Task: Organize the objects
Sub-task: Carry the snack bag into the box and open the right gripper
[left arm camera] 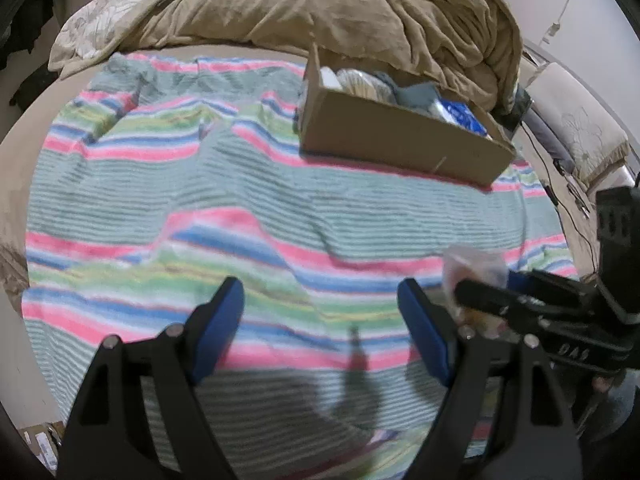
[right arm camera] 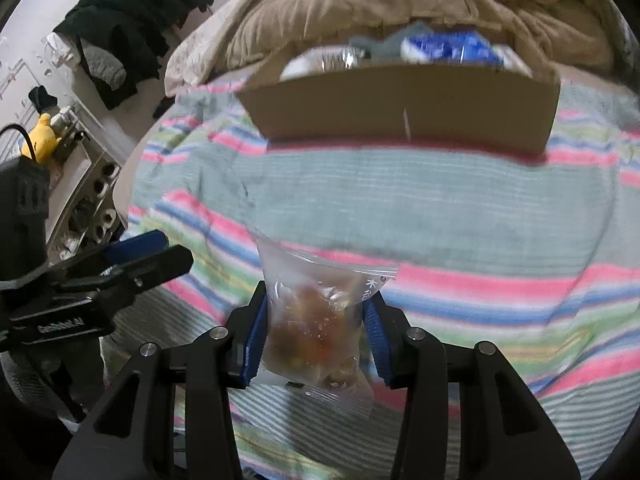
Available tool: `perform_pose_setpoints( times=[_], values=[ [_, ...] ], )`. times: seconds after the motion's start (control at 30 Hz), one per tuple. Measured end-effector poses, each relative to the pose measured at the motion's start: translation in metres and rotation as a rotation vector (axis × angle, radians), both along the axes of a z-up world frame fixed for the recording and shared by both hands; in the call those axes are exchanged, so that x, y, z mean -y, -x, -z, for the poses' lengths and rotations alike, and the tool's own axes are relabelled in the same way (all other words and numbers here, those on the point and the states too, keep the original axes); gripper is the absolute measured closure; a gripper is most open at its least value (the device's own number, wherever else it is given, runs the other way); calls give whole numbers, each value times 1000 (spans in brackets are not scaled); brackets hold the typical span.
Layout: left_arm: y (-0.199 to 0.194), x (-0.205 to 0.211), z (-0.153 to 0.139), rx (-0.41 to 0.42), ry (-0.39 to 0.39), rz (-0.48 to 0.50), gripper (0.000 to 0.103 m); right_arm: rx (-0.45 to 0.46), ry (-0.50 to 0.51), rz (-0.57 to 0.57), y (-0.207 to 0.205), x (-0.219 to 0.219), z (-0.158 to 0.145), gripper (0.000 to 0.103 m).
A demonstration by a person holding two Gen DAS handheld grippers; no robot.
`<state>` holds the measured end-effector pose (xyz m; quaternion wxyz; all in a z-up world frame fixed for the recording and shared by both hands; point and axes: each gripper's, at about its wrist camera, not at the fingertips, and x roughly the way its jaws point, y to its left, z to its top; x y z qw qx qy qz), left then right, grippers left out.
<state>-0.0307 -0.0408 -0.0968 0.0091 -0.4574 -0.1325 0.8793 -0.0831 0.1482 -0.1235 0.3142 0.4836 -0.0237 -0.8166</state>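
The right gripper (right arm camera: 316,332) has its blue fingers (right arm camera: 254,344) clamped on a clear snack packet (right arm camera: 316,312), held above the striped blanket (right arm camera: 440,208) on the bed, near the cardboard box (right arm camera: 400,108) of items. The left gripper (left arm camera: 320,328) hangs beside it over the blanket, its fingers (left arm camera: 218,328) spread wide and holding nothing.

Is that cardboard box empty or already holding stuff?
Holding stuff: the cardboard box is open-topped, with a blue packet and other wrapped items showing above its rim.
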Motion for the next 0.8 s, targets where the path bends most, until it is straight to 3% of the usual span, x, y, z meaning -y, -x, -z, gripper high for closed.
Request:
perform_pose_setpoints(
  times=[0.8],
  values=[
    [61, 21, -32, -104, 34, -21, 22, -199, 59, 12, 80, 20, -76, 56]
  ],
)
